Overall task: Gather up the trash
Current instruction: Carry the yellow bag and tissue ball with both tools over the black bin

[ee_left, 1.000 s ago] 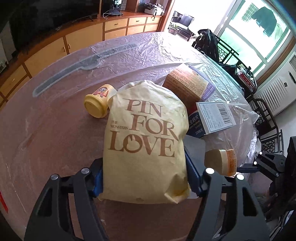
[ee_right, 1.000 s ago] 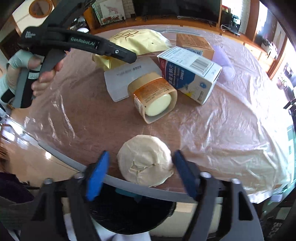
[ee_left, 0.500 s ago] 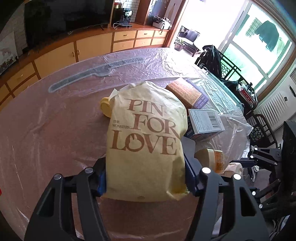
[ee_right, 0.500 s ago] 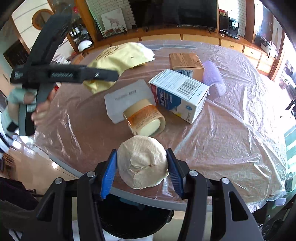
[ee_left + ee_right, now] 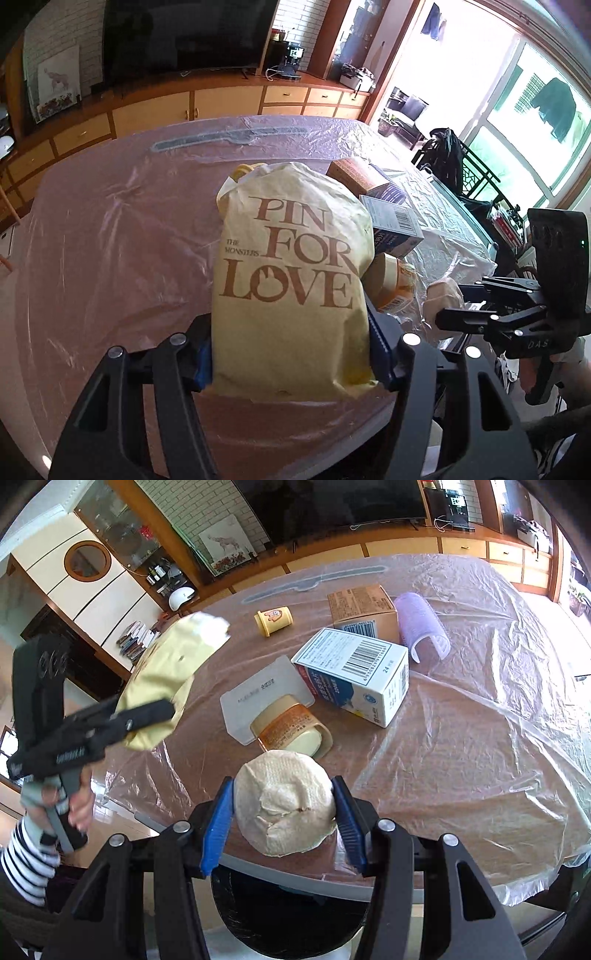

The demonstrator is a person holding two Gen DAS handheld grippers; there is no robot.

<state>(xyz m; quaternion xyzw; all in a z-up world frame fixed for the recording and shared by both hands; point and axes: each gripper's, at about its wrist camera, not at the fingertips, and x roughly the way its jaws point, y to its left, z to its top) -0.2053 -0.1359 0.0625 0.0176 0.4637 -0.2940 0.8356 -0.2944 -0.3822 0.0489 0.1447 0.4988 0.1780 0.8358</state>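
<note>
My left gripper (image 5: 291, 354) is shut on a yellow paper bag (image 5: 291, 295) printed "PIN FOR LOVE", lifted off the table; in the right wrist view the same bag (image 5: 162, 679) hangs at the left. My right gripper (image 5: 282, 825) is shut on a crumpled beige paper ball (image 5: 284, 801), held over the table's near edge. Below it sits a black bin (image 5: 288, 915). The ball (image 5: 443, 299) also shows at the right of the left wrist view.
On the plastic-covered round table (image 5: 461, 738) lie a white and blue carton (image 5: 358, 675), a brown box (image 5: 360, 607), a purple hair roller (image 5: 421, 626), a small yellow cup (image 5: 273, 620), an orange-labelled tub (image 5: 291, 731) and a white tray (image 5: 258, 698). A hand (image 5: 66, 805) with a striped sleeve holds the left gripper.
The left gripper has lifted the yellow bag up and back from the table. The right gripper has closed on the paper ball and raised it a little over the bin.
</note>
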